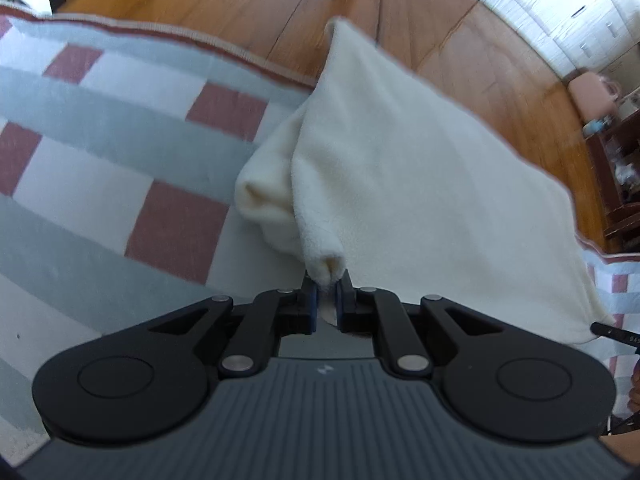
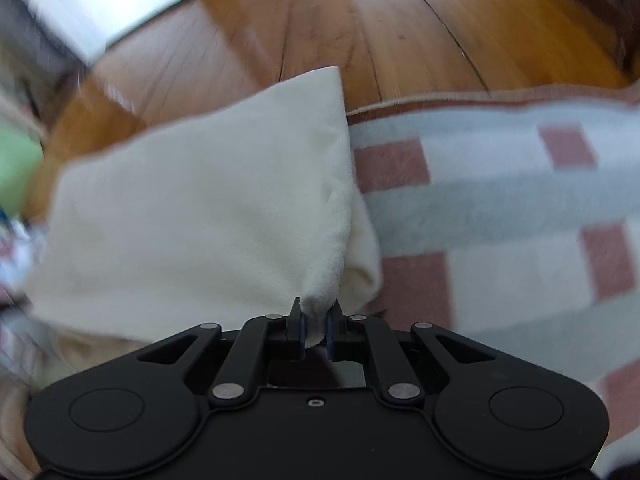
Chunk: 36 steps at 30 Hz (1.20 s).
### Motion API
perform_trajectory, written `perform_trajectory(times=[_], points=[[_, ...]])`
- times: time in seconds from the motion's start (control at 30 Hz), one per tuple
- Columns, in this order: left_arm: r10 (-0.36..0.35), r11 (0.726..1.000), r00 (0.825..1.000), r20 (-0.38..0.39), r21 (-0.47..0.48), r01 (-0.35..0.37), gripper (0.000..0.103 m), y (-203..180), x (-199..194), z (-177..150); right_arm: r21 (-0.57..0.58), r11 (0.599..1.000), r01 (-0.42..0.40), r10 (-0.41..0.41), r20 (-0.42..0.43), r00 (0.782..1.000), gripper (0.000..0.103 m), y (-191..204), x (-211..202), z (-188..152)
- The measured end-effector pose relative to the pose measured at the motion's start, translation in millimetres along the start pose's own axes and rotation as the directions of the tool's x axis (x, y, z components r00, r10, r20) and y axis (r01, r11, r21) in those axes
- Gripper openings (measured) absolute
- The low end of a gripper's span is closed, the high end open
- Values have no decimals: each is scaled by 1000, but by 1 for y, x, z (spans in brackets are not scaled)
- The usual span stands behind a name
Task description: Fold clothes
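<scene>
Two grippers in play, one garment.

Left gripper: two fingers, blue pads closed in tight on a bunched corner of the cream fleece garment. Thin gap between the pads, filled with cloth. Fabric rises straight ahead of the fingertips and spreads off to the right of them as one broad sheet, lifted clear of the rug. Second fold of the same garment sags as a rolled lobe just left of and ahead of the fingers, hanging over the rug. Far right of the fingers, a black tip of the other tool pokes in at the sheet's lower corner.

Right gripper: two fingers, blue pads also clamped on a pinch of the garment. Sheet fans ahead and to the left of the fingertips; a smaller fold hangs just right of them.

One checked rug, grey, white and dusty-red squares with a red border; lies left of the left fingers and right of the right fingers. Wooden plank floor beyond the fingertips in both views.

Background past the floor blurred: one pink seat-like shape far right of the left fingers, dark wooden furniture below it. Contents not readable.
</scene>
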<state>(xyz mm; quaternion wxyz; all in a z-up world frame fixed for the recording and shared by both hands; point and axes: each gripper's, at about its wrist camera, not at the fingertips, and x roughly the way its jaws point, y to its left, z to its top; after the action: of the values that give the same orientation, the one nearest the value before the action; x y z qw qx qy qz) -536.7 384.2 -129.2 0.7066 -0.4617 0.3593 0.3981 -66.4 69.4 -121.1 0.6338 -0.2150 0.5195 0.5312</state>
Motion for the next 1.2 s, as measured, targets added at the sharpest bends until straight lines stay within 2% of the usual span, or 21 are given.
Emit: perform_trajectory(times=[0.1, 0.2, 0.37, 0.43, 0.47, 0.5, 0.53, 0.57, 0.6, 0.67, 0.7, 0.8, 0.83, 0.9, 0.97, 1.0, 1.1, 1.13, 1.17, 1.2], points=[[74, 996, 996, -53, 56, -72, 10, -1, 15, -5, -40, 998, 52, -55, -76, 996, 12, 3, 16, 0], [142, 986, 988, -57, 94, -136, 14, -2, 15, -6, -141, 983, 118, -129, -76, 989, 13, 14, 23, -8], [253, 957, 966, -57, 158, -241, 15, -4, 14, -8, -217, 948, 235, -257, -82, 963, 17, 10, 24, -10], [311, 933, 950, -5, 191, -305, 15, -5, 4, -3, -221, 923, 315, -333, -51, 942, 18, 2, 16, -7], [310, 931, 950, 26, 194, -309, 15, -6, -5, 1, -220, 911, 349, -365, -35, 930, 24, -2, 11, -5], [281, 941, 958, 52, 183, -285, 19, -6, -12, 9, -208, 912, 355, -366, -18, 930, 28, -7, 4, 0], [249, 951, 966, 77, 171, -258, 33, -6, -18, 17, -173, 929, 327, -331, 8, 944, 30, -12, -3, 9], [216, 960, 971, 102, 159, -231, 41, -6, -25, 24, -140, 944, 298, -296, 34, 954, 40, -18, -11, 18], [175, 969, 975, 137, 152, -196, 50, -7, -26, 35, -110, 958, 264, -258, 62, 964, 56, -23, -17, 28], [97, 979, 975, 202, 160, -130, 53, -12, -23, 57, -81, 985, 153, -143, 118, 983, 66, -28, -17, 55], [72, 979, 972, 222, 171, -111, 54, -16, -15, 70, -72, 993, 98, -87, 141, 986, 67, -30, -15, 70], [13, 984, 969, 246, 168, -56, 55, -20, 22, 105, -79, 996, -44, 54, 134, 990, 67, -34, 17, 114], [-8, 988, 968, 250, 154, -31, 55, -20, 35, 116, -82, 995, -63, 73, 136, 988, 67, -35, 29, 127], [-55, 997, 966, 252, 73, 38, 54, -12, 58, 133, -96, 992, -79, 93, 146, 985, 67, -37, 53, 149], [-95, 995, 967, 237, 34, 89, 54, -8, 76, 145, -97, 994, -50, 65, 168, 984, 67, -40, 71, 165], [-105, 994, 968, 228, 37, 99, 54, -7, 84, 151, -91, 995, -40, 55, 173, 983, 67, -43, 80, 172], [-141, 990, 969, 202, 52, 133, 55, -7, 103, 164, -18, 995, -102, 103, 138, 985, 67, -57, 104, 181], [-146, 988, 972, 183, 72, 134, 58, -9, 109, 167, 10, 992, -125, 123, 128, 984, 67, -60, 111, 182], [-103, 990, 979, 176, 117, 83, 60, -13, 116, 169, 21, 990, -141, 137, 124, 983, 67, -61, 116, 182], [-57, 986, 983, 172, 163, 28, 68, -18, 124, 171, 10, 989, -147, 144, 131, 981, 67, -60, 119, 180]])
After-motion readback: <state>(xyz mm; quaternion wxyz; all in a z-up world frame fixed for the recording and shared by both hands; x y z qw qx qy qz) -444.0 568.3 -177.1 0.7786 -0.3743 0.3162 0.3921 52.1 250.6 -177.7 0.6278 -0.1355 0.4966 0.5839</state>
